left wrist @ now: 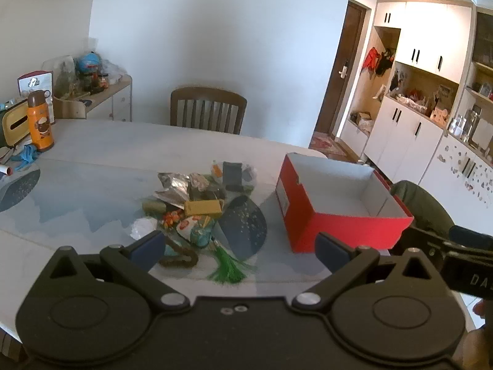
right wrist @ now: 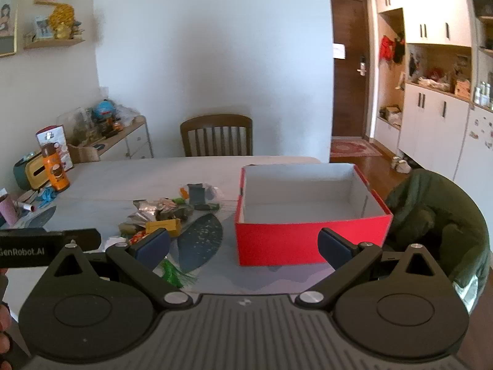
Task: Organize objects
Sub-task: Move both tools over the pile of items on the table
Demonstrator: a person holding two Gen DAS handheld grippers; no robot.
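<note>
A heap of small objects [left wrist: 197, 203] lies mid-table: a yellow box [left wrist: 204, 208], foil wrappers [left wrist: 172, 188], a green tassel [left wrist: 229, 266], a dark bead loop [left wrist: 180, 260]. To its right stands a red box [left wrist: 342, 225] with a white, empty inside. My left gripper [left wrist: 242, 251] hovers open just short of the heap, nothing between its fingers. In the right wrist view the same heap [right wrist: 172, 215] sits left of the red box [right wrist: 308, 240]. My right gripper [right wrist: 243, 245] is open and empty, facing the box's near wall.
A wooden chair [left wrist: 208, 111] stands at the table's far side. An orange flask [left wrist: 39, 120] and a tissue box [left wrist: 14, 126] sit at the far left. A chair draped in a green garment [right wrist: 437, 225] is right of the box. Cabinets line the right wall.
</note>
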